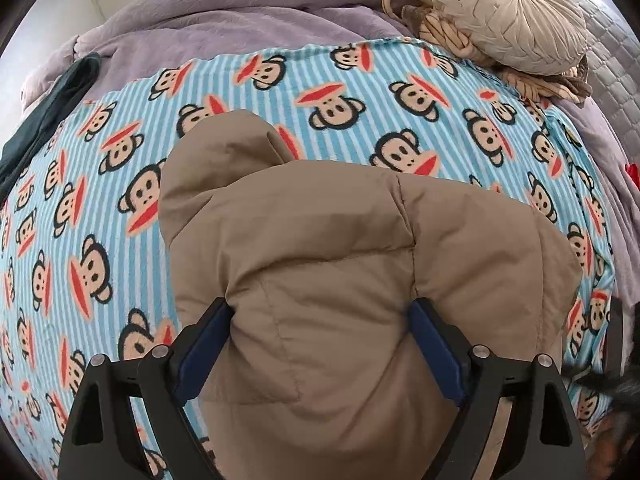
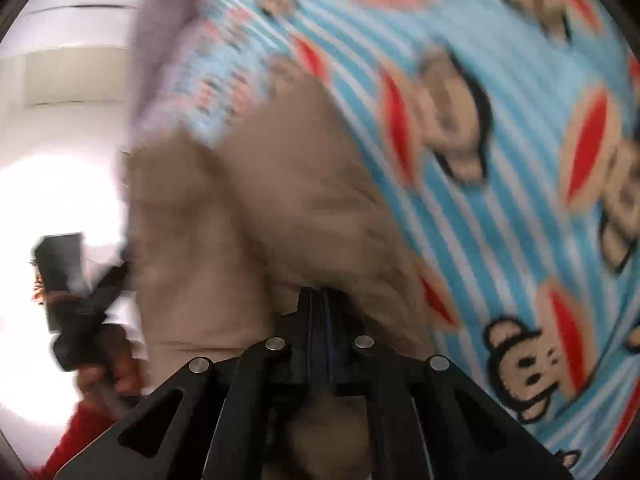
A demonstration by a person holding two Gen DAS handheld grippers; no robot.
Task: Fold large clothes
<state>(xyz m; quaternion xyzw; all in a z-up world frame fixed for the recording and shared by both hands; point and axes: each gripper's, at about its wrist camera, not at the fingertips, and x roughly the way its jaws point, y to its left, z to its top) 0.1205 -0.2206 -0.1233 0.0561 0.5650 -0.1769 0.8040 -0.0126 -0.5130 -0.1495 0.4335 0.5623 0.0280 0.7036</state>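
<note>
Monkey-print blanket carries the tan padded jacket; left gripper straddles a fold, jaws wide, while right gripper, blurred, seems pinched on fabric, ready to draw it over.

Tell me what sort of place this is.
Most likely a bedroom. A tan coat lies on a bed spread with a monkey-print blanket over a purple bedspread, and a round pleated cushion sits at the far edge.

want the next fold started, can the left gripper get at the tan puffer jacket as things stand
Probably yes: the left gripper is wide open with the tan puffer jacket bulging between its fingers, and nothing lies in between.
</note>
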